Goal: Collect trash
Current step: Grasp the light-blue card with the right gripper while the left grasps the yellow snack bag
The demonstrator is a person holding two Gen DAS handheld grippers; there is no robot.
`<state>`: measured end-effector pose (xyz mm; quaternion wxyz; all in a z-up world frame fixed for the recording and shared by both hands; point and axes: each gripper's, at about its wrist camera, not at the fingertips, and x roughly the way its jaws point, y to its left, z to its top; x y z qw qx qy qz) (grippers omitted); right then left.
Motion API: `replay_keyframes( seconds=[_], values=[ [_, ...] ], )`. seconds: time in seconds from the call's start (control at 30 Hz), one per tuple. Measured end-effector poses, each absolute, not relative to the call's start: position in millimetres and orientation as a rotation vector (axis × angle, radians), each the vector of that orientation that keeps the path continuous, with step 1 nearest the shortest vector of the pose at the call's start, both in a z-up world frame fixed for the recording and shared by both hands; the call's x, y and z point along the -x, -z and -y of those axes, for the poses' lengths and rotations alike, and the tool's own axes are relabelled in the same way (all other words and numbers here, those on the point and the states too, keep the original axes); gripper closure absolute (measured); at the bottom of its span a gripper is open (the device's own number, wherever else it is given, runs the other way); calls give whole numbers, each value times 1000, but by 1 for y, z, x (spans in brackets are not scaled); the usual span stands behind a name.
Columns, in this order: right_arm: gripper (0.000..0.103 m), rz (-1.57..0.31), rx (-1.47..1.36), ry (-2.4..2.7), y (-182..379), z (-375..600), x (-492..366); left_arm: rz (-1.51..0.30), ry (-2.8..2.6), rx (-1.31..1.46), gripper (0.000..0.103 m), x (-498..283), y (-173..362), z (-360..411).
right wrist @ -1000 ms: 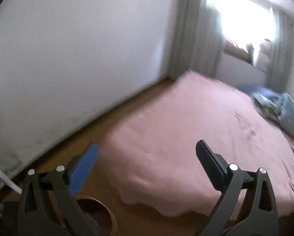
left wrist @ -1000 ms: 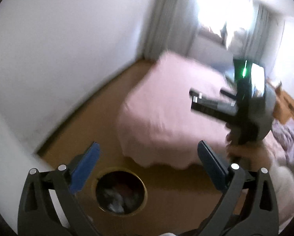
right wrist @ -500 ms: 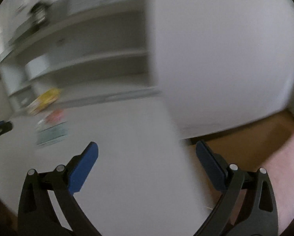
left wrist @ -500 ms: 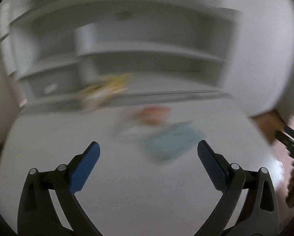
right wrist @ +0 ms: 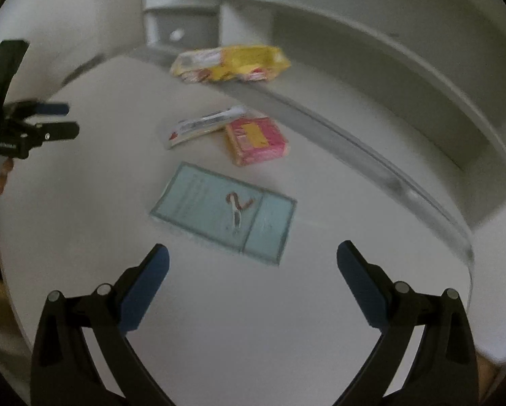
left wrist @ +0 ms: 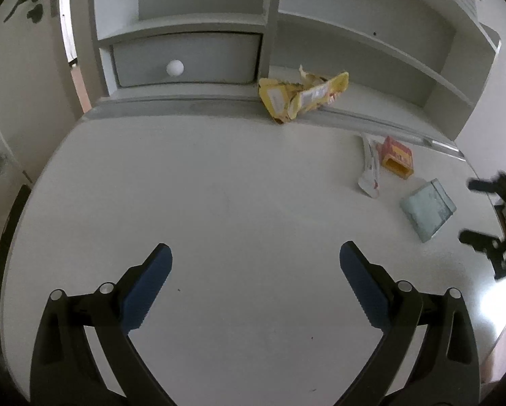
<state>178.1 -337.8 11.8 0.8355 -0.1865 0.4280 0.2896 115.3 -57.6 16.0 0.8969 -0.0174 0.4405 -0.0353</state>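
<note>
Left wrist view: the left gripper (left wrist: 254, 270) hangs over bare white surface (left wrist: 219, 203), jaws spread wide and empty. Well ahead and right of the jaws, a crumpled yellow wrapper (left wrist: 302, 96) lies on the shelf ledge; further right sit a white sachet (left wrist: 369, 169), a small red-and-yellow box (left wrist: 397, 158) and a pale blue packet (left wrist: 428, 209).

Right wrist view: the right gripper (right wrist: 252, 270) is likewise released and empty, with the pale blue packet (right wrist: 224, 208) flat just ahead of the jaws. It looks light, thin and floppy, probably slick; pinching a raised edge or corner seems the best hold. The box (right wrist: 257, 140) looks stiffer and easier to take across its sides.
</note>
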Motion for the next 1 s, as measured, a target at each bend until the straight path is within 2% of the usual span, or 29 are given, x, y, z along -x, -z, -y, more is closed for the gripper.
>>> replay_keyframes(
  seconds=[0.43, 0.6, 0.87, 1.0],
  values=[
    [7, -960, 687, -951, 4, 290, -210, -963, 29, 23, 7, -116, -21, 40],
    [26, -1017, 642, -1008, 3, 285, -210, -955, 32, 22, 7, -113, -25, 39],
    [39, -1085, 451, -708, -1, 313, -197, -926, 89, 5, 7, -126, -35, 54],
    [41, -1049, 347, -609, -12, 348, -175, -893, 149, -54, 7, -159, -52, 72]
  ],
)
